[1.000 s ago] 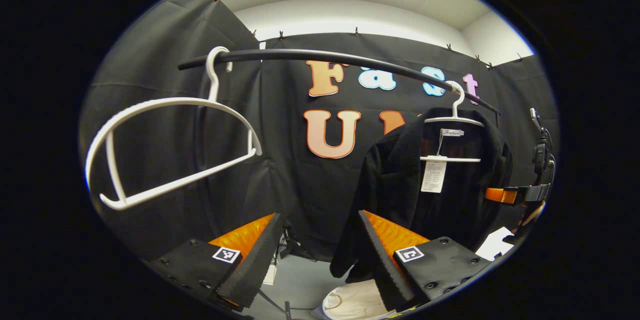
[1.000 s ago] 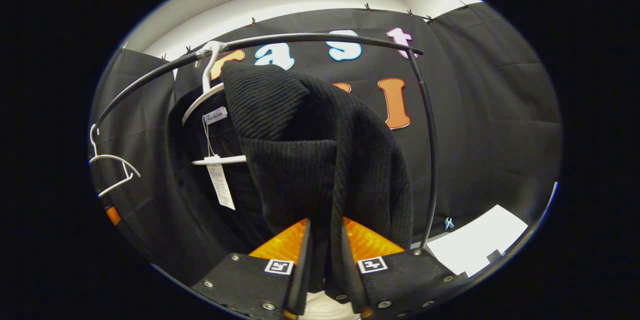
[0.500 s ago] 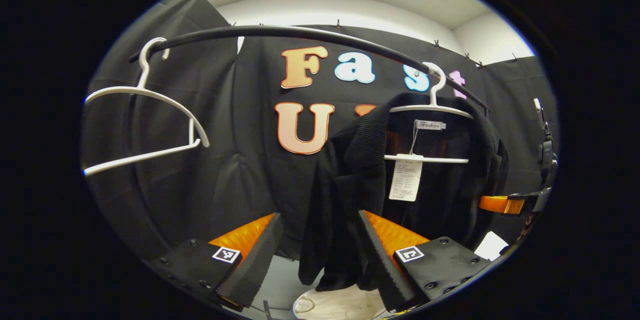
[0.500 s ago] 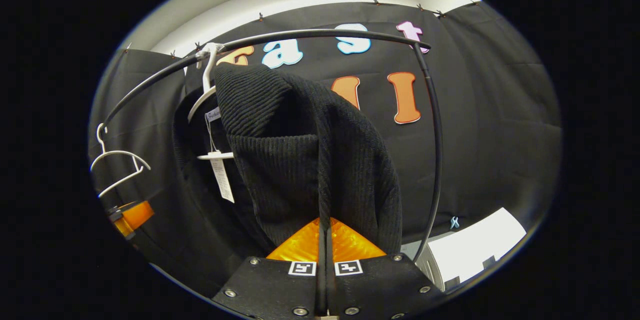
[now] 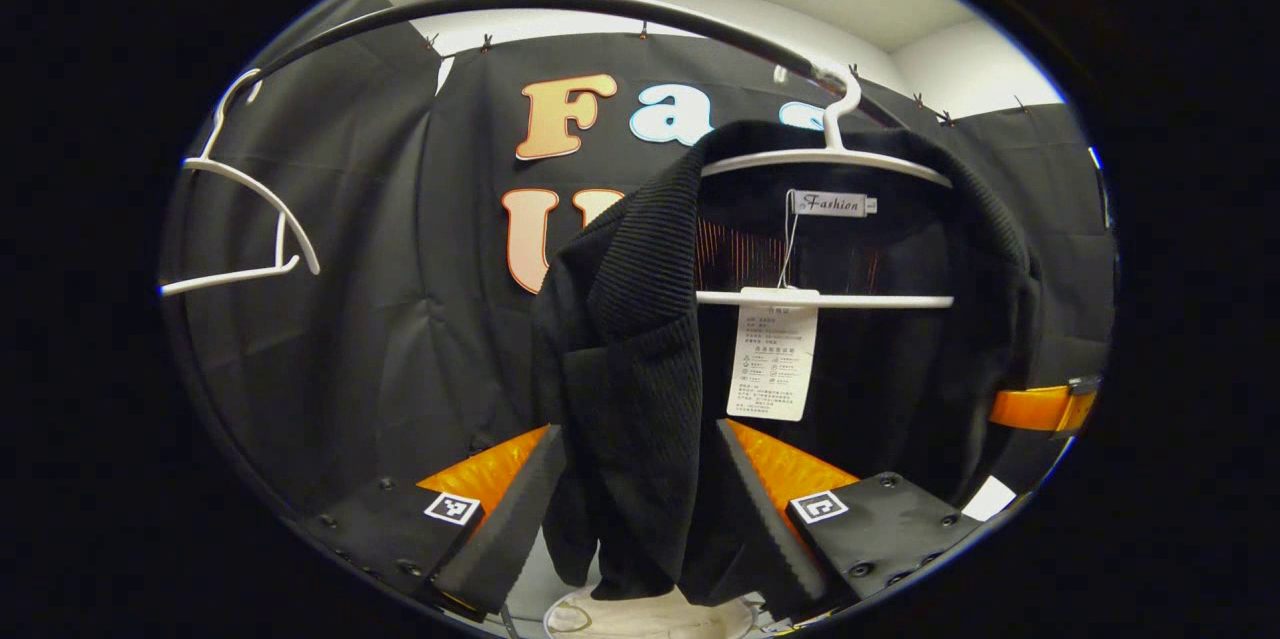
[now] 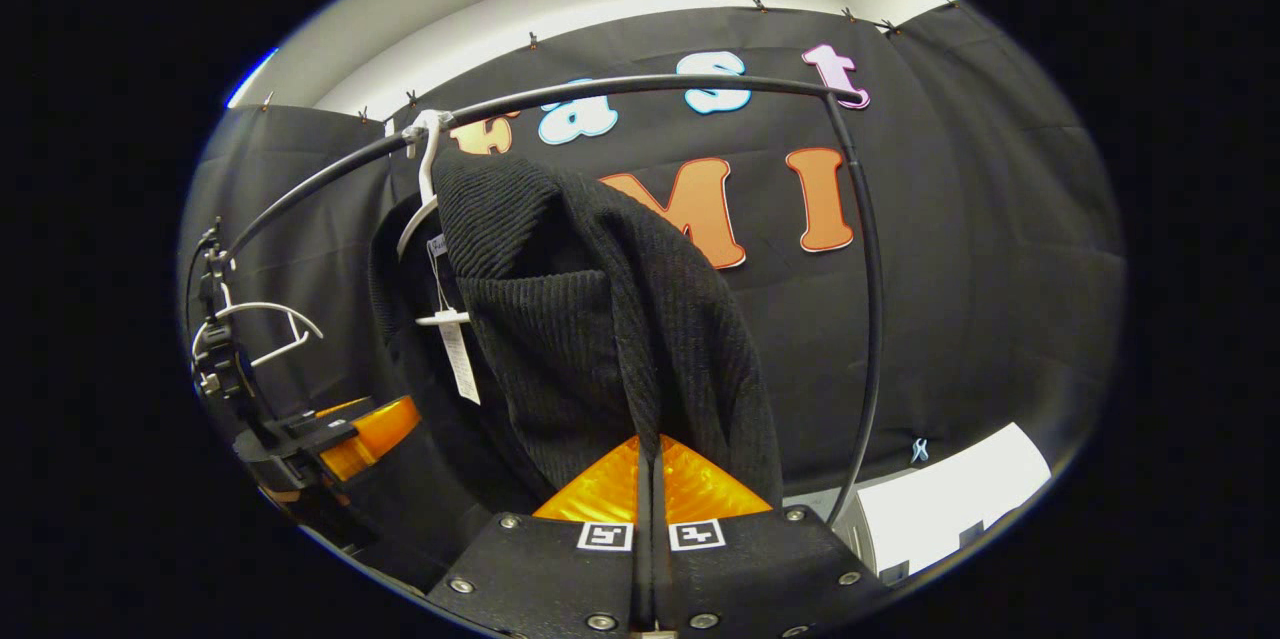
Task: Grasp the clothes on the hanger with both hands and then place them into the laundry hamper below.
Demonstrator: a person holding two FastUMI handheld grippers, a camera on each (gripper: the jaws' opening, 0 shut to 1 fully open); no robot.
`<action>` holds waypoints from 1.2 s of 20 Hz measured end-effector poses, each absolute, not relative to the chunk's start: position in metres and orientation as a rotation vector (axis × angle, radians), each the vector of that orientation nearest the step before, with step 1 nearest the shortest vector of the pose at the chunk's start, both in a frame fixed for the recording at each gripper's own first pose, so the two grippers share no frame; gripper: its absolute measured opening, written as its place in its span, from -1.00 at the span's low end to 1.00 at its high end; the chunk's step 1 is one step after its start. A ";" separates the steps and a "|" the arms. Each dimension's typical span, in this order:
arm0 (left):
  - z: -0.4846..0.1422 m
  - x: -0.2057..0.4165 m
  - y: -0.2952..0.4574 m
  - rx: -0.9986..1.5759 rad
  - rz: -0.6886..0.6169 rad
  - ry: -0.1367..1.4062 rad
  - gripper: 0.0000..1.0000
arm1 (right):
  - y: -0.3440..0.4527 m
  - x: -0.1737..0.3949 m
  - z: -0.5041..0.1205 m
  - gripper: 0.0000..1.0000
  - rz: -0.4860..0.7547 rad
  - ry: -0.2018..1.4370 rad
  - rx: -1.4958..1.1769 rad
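A black knit cardigan point(image 5: 640, 339) hangs on a white hanger point(image 5: 826, 157) from the black rail point(image 5: 600, 4). A paper tag point(image 5: 768, 359) dangles inside it. My left gripper point(image 5: 640, 509) is open, and the cardigan's left front panel hangs between its fingers. Under them a pale rounded shape, apparently the hamper point(image 5: 650, 617), peeks out. In the right gripper view the cardigan point(image 6: 580, 319) drapes off the hanger point(image 6: 425, 209), and my right gripper point(image 6: 648, 464) is shut on a fold of its right side. The left gripper point(image 6: 345, 429) shows at far left.
An empty white hanger point(image 5: 250, 219) hangs on the rail to the left of the cardigan. The rail's upright post point(image 6: 870, 319) stands just right of my right gripper. A white sheet point(image 6: 940, 499) lies low at the right. The right gripper point(image 5: 1040, 407) shows beyond the cardigan.
The left gripper has moved in toward the cardigan, so its front panel now hangs between the open fingers. The right gripper closed on the fabric a second ago and has held since.
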State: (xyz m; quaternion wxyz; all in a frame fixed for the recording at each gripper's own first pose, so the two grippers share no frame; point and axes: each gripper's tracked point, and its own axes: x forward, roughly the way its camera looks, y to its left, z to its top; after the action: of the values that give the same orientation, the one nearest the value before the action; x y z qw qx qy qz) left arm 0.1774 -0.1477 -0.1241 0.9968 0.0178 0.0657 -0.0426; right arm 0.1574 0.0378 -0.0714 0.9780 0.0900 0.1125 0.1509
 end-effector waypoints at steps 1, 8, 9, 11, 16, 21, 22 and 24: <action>-0.129 0.182 -0.149 0.040 -0.084 0.135 0.87 | 0.035 0.156 -0.070 -1.00 0.305 0.224 0.178; -0.140 0.211 -0.144 0.023 -0.036 0.139 0.78 | 0.019 0.155 -0.065 -1.00 0.328 0.213 0.175; -0.139 0.211 -0.142 0.023 -0.031 0.140 0.70 | 0.018 0.155 -0.065 -1.00 0.329 0.209 0.178; -0.141 0.210 -0.140 0.025 -0.028 0.138 0.29 | 0.017 0.154 -0.064 -0.87 0.330 0.206 0.193; -0.135 0.208 -0.129 0.110 -0.009 0.138 -0.85 | 0.014 0.149 -0.062 -1.00 0.329 0.192 0.181; -0.123 0.198 -0.117 0.155 -0.001 0.141 -0.87 | 0.002 0.142 -0.048 -1.00 0.310 0.160 0.176; -0.121 0.196 -0.113 0.138 -0.002 0.143 -0.87 | -0.001 0.141 -0.044 -1.00 0.307 0.151 0.172; -0.112 0.194 -0.105 0.114 -0.015 0.126 -0.87 | -0.009 0.141 -0.033 -1.00 0.295 0.128 0.158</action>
State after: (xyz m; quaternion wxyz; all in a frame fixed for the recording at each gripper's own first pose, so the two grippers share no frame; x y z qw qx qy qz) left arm 0.1940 -0.1053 -0.1117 0.9964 0.0568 0.0629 -0.0074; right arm 0.1408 -0.0094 -0.0330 0.9840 0.0787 0.0636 0.1467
